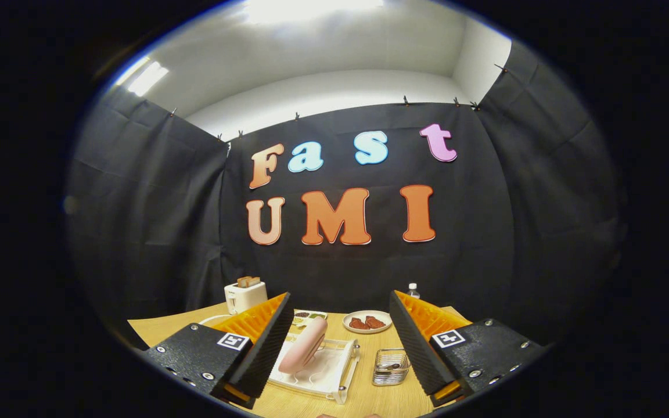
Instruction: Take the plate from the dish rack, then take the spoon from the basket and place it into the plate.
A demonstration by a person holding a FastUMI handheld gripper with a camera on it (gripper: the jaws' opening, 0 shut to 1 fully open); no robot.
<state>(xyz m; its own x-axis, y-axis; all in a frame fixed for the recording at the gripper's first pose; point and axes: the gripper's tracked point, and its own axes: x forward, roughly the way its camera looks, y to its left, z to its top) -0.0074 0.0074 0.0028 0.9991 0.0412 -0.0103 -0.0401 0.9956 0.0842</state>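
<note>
Two fingers of the hand-held gripper [340, 348] stand wide apart above a wooden bench [369, 400], holding nothing. Each finger carries one small square black-and-white marker on its housing; no readable writing shows on them.

Between the fingers, closer to the left one, sits one clear plastic dish rack [320, 371]. One pink plate [304, 345] stands on edge in it, leaning toward the left finger and just beside that finger's inner face, though I cannot tell whether they touch. Just beside the rack, nearer the right finger, is one small wire basket [390, 367]. Something dark lies inside it, likely the spoon, but it is too small to make out clearly.

Beyond the fingers, four more things rest on the bench. One white toaster [245, 296] with bread slices poking from its top stands beyond the left finger. One white tray [309, 317] with small compartments of dark and green food lies beyond the rack, partly hidden by the left fingertip. One round white plate [367, 321] holding two reddish-brown pieces of food sits past the basket. One clear bottle [412, 289] with a white cap peeks over the right finger, mostly hidden behind it.

Nothing lies between the open fingers and the pink plate.
</note>
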